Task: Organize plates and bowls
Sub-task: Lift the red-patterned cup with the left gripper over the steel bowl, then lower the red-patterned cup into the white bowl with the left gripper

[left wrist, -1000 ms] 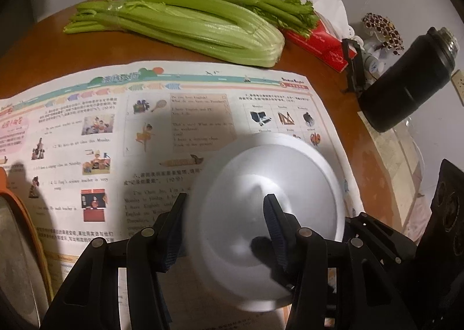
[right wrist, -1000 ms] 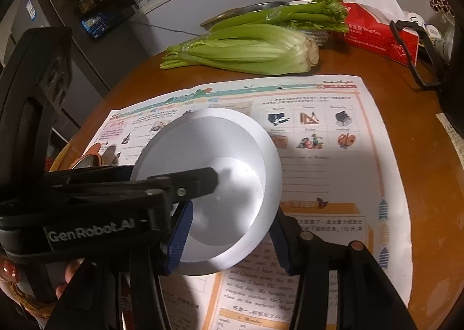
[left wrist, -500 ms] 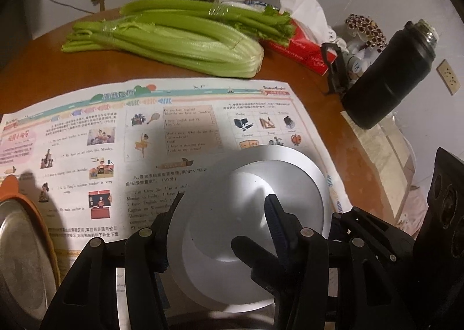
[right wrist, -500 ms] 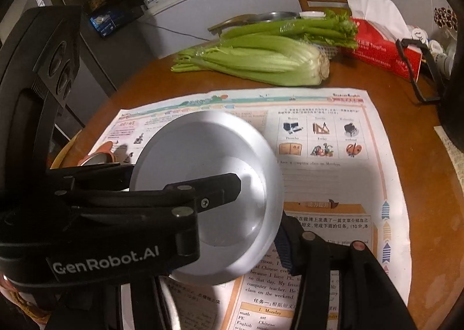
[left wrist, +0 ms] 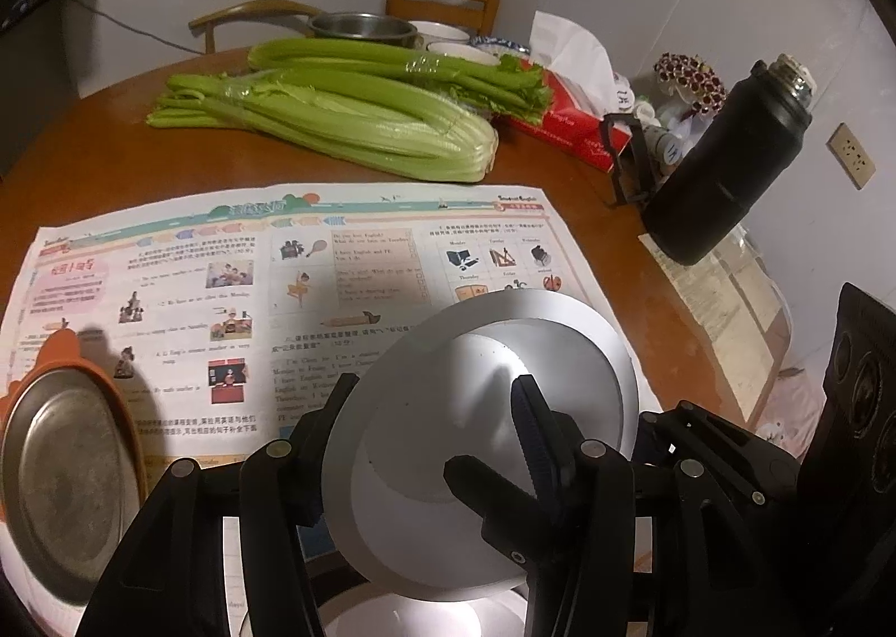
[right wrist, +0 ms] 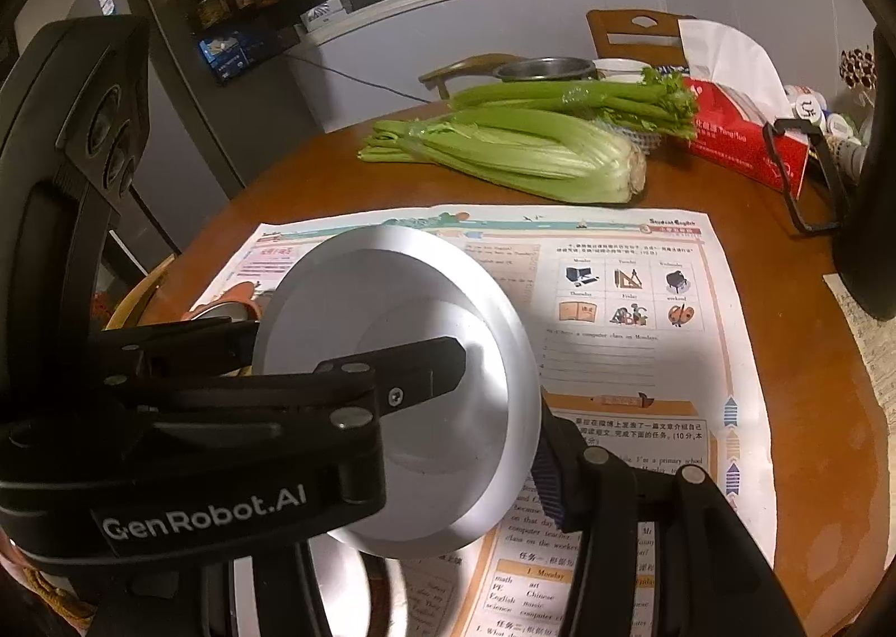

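Right gripper (right wrist: 448, 446) had its left finger hidden behind the left gripper's (left wrist: 425, 424) body, so whether it gripped was unclear. The left gripper's fingers (left wrist: 532, 429) clenched the rim of a silver bowl (left wrist: 481, 446) held tilted on edge above the near newspaper (left wrist: 336, 267), base facing far-right, opening facing near-left. A second bowl (left wrist: 392, 614) underneath was cut off at the frame's bottom edge; an orange-rimmed plate (left wrist: 61, 480) sat left, partly cropped.

In the left wrist view, the orange-rimmed metal plate (left wrist: 61, 474) was cut off by the left edge, and a white dish (left wrist: 414, 615) at the bottom edge lay mostly hidden beneath the silver bowl (left wrist: 481, 446). In the right wrist view, the bowl hid that gripper's left finger; the worksheet's (right wrist: 627, 357) small print was unreadable.
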Action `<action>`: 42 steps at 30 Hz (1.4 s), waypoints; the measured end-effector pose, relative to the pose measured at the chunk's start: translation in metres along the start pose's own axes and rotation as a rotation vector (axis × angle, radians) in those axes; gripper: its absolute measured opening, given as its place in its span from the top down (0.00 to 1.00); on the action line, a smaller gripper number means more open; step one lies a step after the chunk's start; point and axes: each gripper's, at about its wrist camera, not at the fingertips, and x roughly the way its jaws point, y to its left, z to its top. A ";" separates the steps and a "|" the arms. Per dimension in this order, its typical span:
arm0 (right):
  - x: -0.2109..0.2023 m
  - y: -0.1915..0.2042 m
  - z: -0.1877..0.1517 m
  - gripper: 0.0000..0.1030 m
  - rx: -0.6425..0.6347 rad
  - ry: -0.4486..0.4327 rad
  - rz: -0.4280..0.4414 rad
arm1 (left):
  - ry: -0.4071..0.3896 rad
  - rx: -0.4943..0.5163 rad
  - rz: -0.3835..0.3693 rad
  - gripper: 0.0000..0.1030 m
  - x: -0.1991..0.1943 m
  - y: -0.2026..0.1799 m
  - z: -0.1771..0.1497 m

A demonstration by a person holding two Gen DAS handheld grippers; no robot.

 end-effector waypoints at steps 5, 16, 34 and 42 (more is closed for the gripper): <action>-0.010 0.008 0.001 0.49 -0.013 -0.018 0.002 | -0.025 -0.003 -0.002 0.46 -0.016 0.000 -0.003; -0.041 0.033 -0.002 0.49 -0.049 -0.063 0.012 | -0.077 -0.005 0.002 0.44 -0.055 -0.004 -0.015; -0.086 0.069 -0.018 0.49 -0.103 -0.092 0.068 | -0.140 -0.023 0.025 0.42 -0.113 -0.008 -0.048; -0.089 0.077 -0.038 0.49 -0.130 -0.061 0.082 | -0.127 -0.050 0.026 0.42 -0.116 -0.005 -0.069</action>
